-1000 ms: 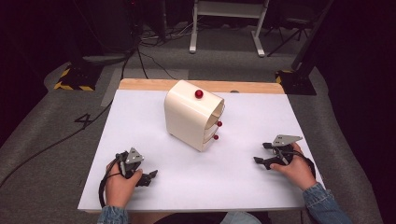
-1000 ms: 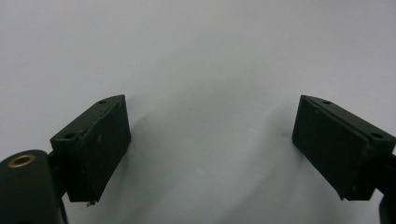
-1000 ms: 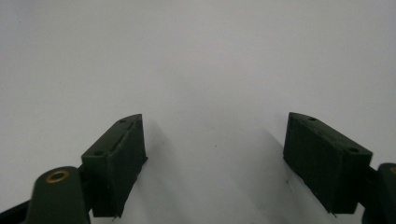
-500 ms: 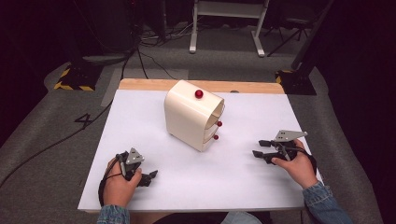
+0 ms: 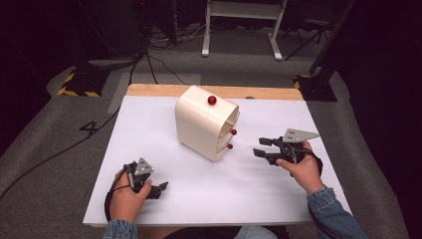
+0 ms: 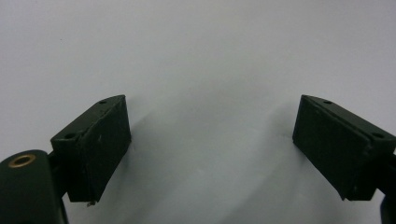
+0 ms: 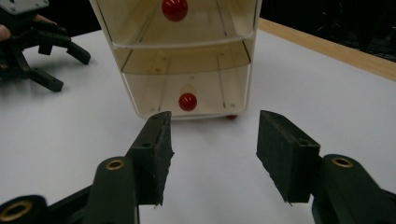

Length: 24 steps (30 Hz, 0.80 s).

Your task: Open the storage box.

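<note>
A cream drawer cabinet (image 5: 205,122) with red ball knobs (image 5: 212,100) stands mid-table, drawer fronts facing right. In the right gripper view its translucent drawers (image 7: 187,88) face me, a red knob (image 7: 187,101) on the lower one. My right gripper (image 5: 262,147) is open, a short way right of the cabinet and pointing at it, nothing between its jaws (image 7: 212,154). My left gripper (image 5: 160,188) rests open near the front left of the table, held by a hand; it also appears at the far left (image 7: 60,60) in the right gripper view. Its pads (image 6: 100,140) frame bare white table.
The white tabletop (image 5: 149,129) has a wooden strip (image 5: 159,90) along its far edge. Beyond lie grey floor, cables (image 5: 149,59) and a white stand's legs (image 5: 241,30). A denim sleeve (image 5: 331,214) comes in at the bottom right.
The right gripper has risen slightly and moved left toward the cabinet's drawers. The left gripper has stayed put.
</note>
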Available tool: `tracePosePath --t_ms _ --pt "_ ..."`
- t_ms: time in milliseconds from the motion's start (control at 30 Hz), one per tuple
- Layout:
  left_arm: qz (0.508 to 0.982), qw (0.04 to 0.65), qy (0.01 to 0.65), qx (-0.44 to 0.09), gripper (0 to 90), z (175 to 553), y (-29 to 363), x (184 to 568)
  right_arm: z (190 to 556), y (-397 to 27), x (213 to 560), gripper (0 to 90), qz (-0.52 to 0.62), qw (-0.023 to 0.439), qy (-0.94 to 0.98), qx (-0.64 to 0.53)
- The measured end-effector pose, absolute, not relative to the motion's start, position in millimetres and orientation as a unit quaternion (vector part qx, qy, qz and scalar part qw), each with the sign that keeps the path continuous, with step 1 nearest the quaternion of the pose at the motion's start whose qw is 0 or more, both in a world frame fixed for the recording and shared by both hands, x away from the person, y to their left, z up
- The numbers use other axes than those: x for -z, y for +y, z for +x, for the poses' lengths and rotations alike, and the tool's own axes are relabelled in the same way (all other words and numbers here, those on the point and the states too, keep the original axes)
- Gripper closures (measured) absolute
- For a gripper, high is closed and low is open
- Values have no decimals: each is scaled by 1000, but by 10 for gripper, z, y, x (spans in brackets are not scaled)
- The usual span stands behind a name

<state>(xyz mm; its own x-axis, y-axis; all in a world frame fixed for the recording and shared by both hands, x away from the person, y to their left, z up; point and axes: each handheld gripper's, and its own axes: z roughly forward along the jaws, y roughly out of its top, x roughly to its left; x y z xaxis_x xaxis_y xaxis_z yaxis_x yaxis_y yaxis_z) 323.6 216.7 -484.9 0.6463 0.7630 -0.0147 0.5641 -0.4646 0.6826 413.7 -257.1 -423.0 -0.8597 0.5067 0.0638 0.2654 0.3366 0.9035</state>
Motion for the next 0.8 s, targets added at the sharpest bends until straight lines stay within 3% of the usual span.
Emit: tracePosePath --t_ms 800 --pt "843 336 393 -149 116 3232 2165 4850 4352 -2032 4565 640 210 92 809 -541"
